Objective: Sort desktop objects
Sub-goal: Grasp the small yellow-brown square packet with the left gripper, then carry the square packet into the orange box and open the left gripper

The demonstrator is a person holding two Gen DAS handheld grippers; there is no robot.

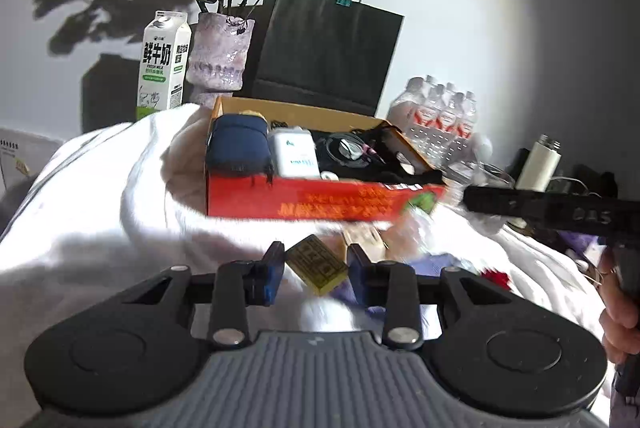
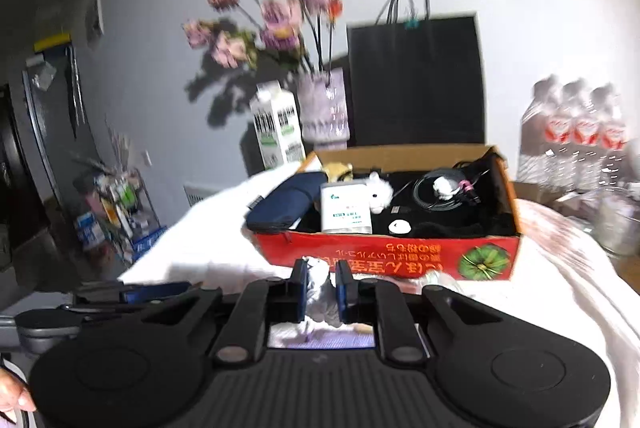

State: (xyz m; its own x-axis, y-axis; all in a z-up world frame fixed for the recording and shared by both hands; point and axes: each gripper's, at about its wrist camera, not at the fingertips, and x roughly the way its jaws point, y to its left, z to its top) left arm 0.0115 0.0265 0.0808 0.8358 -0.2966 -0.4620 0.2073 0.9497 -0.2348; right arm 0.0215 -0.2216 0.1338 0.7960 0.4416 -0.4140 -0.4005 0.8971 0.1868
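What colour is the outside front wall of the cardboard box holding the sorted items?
Red, with yellow printed lettering, on the cardboard box; clearest in the right wrist view.

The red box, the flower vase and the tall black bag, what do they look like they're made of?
The red box: cardboard, printed matte outside, with raw brown inner walls. The flower vase: probably glazed ceramic, possibly glass; glossy highlights on mottled lilac ridges. The black bag: matte paper, sharply creased, with thin cord handles.

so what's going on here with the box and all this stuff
A person holds a tool in each hand, sorting small items into the red cardboard box on a white cloth. The left tool is open around a small yellow-green block, not clamping it. The right tool seems shut on a crumpled white item. The box already holds a navy pouch, among other things.
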